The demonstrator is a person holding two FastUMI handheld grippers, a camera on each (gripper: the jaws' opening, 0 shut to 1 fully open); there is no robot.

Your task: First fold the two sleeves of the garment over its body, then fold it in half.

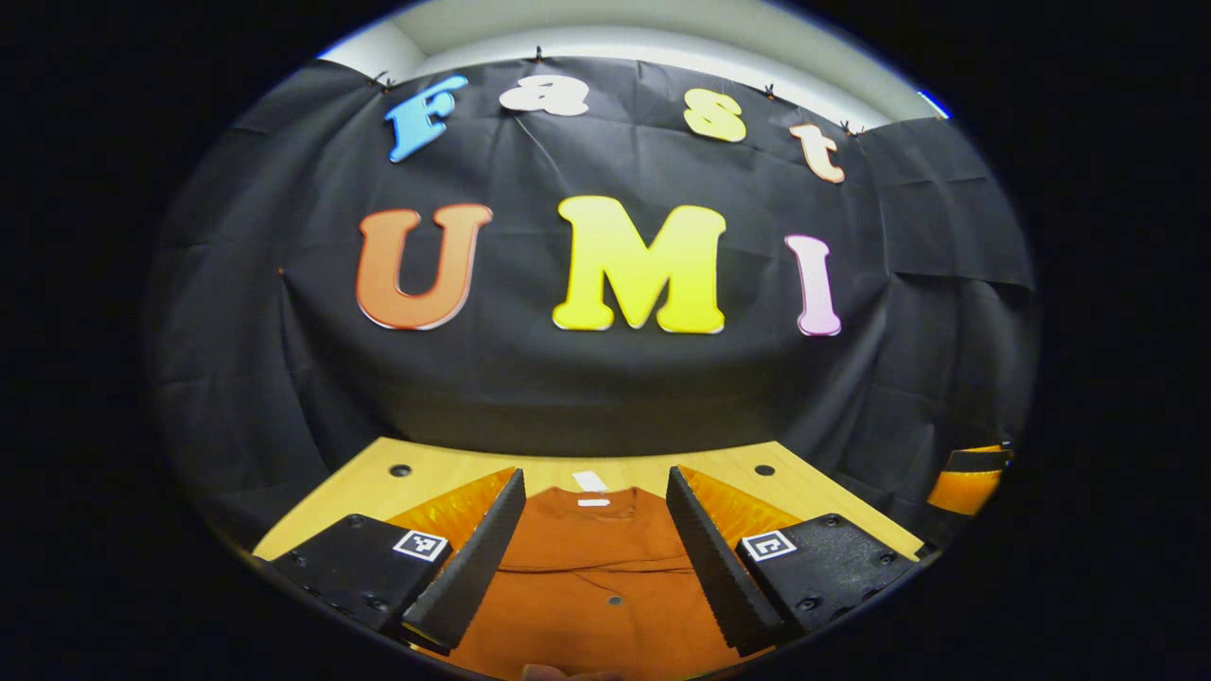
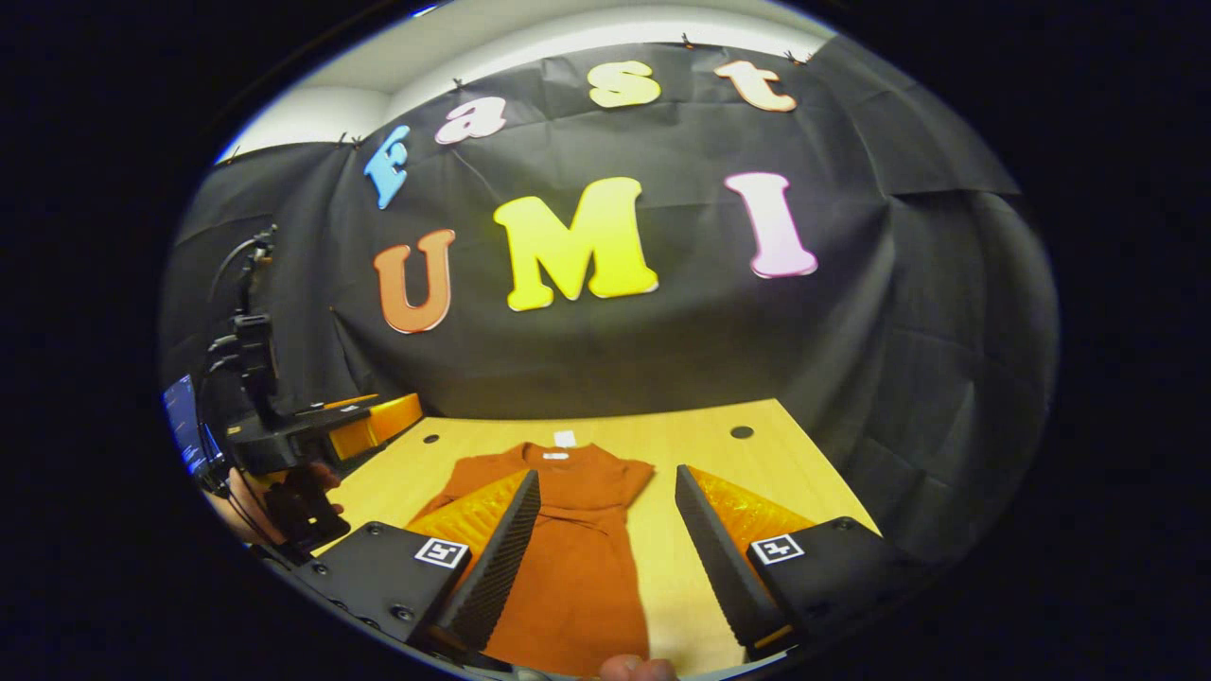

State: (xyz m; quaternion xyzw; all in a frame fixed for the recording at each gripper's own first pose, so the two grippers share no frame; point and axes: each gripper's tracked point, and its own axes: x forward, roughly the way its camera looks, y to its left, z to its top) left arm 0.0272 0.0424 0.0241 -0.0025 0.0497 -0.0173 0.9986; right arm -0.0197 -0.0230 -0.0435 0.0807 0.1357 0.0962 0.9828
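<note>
A: In the left gripper view?
B: The left gripper (image 1: pixel 596 549) hangs with fingers apart over the rust-orange garment (image 1: pixel 596 586), flat on the wooden table (image 1: pixel 378 482); its sleeves are hidden by the fingers.
A: The right gripper view?
B: The right gripper (image 2: pixel 605 549) gapes, holding nothing; the garment's hem is cut off, and one sleeve (image 2: pixel 634 473) is showing.

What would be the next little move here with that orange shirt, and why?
Probably lower the right gripper toward the garment's outstretched sleeve to pinch it. The garment lies flat on the table, that sleeve is not yet folded over the body, and both grippers hover above with fingers apart, holding nothing.
</note>
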